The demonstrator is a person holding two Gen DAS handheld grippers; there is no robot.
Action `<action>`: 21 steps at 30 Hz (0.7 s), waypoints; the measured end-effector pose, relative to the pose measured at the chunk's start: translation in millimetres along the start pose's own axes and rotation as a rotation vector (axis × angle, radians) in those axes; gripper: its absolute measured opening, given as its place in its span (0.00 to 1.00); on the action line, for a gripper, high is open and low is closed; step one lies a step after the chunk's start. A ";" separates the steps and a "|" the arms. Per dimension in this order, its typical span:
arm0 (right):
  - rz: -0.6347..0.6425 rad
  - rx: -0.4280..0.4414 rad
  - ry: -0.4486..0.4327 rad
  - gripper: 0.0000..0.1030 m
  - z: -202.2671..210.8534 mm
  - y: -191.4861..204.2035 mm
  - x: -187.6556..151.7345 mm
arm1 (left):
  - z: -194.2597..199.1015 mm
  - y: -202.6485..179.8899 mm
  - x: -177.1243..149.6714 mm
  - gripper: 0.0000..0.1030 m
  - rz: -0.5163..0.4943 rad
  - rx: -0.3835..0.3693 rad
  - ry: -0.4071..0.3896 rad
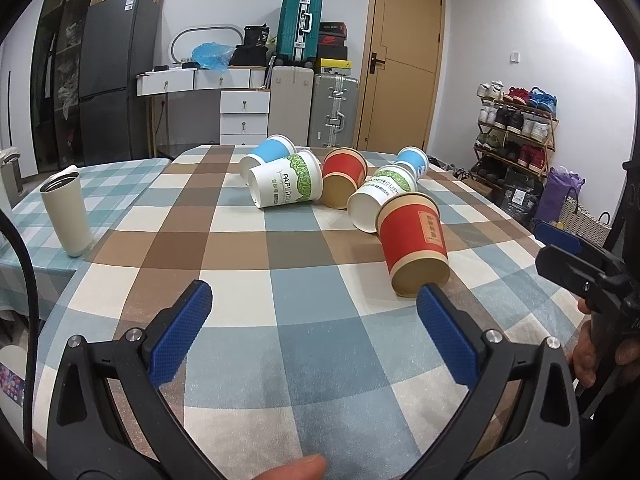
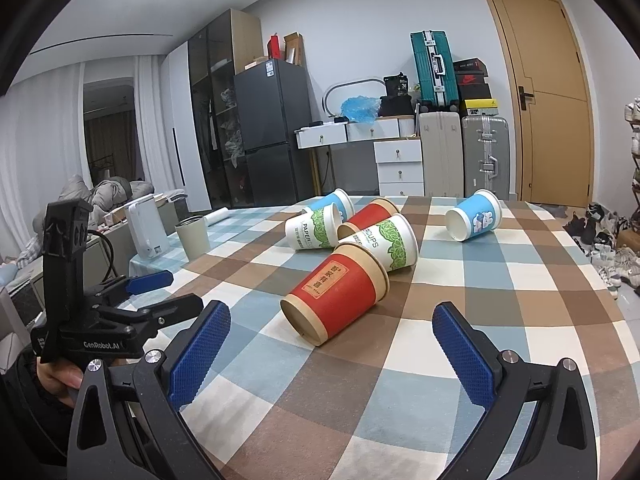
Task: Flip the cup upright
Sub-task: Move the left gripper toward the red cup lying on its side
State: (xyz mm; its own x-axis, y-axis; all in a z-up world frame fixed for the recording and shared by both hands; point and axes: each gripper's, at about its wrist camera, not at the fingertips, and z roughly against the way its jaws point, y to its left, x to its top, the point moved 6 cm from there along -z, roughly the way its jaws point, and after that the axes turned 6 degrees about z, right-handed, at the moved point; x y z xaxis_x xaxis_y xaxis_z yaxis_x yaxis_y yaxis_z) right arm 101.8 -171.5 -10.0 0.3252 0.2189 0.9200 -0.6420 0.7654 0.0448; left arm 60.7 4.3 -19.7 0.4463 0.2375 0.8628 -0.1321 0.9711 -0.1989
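Several paper cups lie on their sides on the checked tablecloth (image 1: 304, 320). The nearest is a red cup (image 1: 414, 246), base toward me, also in the right wrist view (image 2: 336, 298). Behind it lie a white-green cup (image 1: 382, 196), a second red cup (image 1: 344, 178), another white-green cup (image 1: 286, 184) and two blue cups (image 1: 268, 154) (image 1: 414, 160). My left gripper (image 1: 314, 300) is open and empty, just short of the nearest red cup. My right gripper (image 2: 332, 324) is open and empty, the red cup just ahead between its fingers (image 2: 460, 354).
A cream tumbler (image 1: 66, 214) stands upright on the adjoining table at left, with a white kettle (image 2: 146, 230) beyond it. The other gripper shows at the right edge (image 1: 576, 260) and at the left (image 2: 120, 312). Fridge, drawers, suitcases and a shoe rack stand behind the table.
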 end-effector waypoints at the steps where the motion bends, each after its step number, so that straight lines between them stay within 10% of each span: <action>1: 0.001 -0.001 0.001 1.00 0.6 -0.8 0.6 | 0.6 -0.7 1.2 0.99 -0.001 0.003 0.000; 21: -0.031 -0.063 0.057 1.00 0.8 -31.9 6.0 | -26.4 -51.9 31.4 0.99 -0.092 -0.029 0.067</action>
State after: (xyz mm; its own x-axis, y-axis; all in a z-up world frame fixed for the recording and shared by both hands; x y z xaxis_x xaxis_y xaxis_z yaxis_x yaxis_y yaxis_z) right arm 123.7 -195.0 -5.6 0.3842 0.2270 0.8949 -0.5863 0.8087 0.0465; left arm 104.9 -38.0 5.5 0.5133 0.1473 0.8455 -0.0627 0.9890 -0.1342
